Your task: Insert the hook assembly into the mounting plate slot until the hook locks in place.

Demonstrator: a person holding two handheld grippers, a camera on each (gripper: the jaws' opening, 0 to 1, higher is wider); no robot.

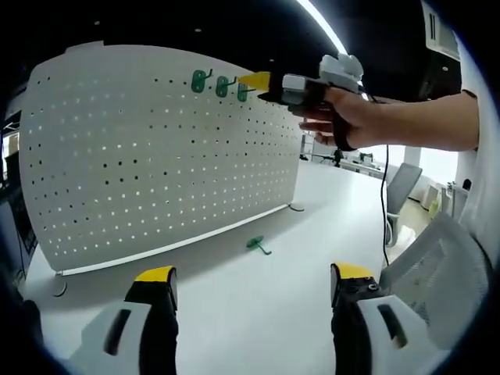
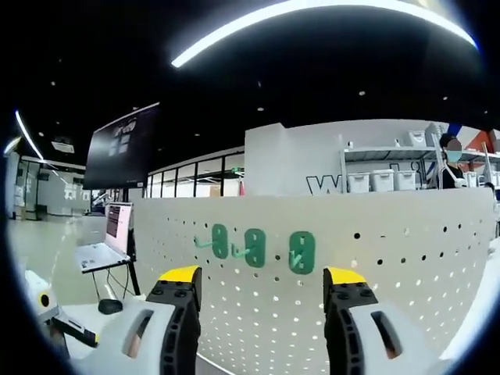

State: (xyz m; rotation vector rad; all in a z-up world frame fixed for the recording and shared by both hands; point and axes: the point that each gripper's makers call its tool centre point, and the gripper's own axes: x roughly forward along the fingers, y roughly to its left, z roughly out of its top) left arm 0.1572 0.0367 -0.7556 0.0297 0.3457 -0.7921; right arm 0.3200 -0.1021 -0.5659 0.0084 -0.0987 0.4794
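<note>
Three green hooks already sit side by side in the top row of the white pegboard (image 2: 375, 266): first hook (image 2: 219, 241), second hook (image 2: 255, 247), third hook (image 2: 301, 251). Your right gripper (image 2: 258, 293) is up at the board, jaws spread with nothing between them, the third hook just beyond the gap at 12 o'clock; in the left gripper view it shows at 1 o'clock, tips right at that hook. One loose hook (image 1: 256, 245) lies on the white table (image 1: 258, 305), near the board's foot, at 12 o'clock from your left gripper (image 1: 254, 285), which hangs low, jaws apart and empty. Judgement: the third hook looks just seated, lock unconfirmed. Next move calls for the loose hook: descend, pinch its plate squarely, keep board and hooks in frame, then take it to the holes beside the third hook.
</note>
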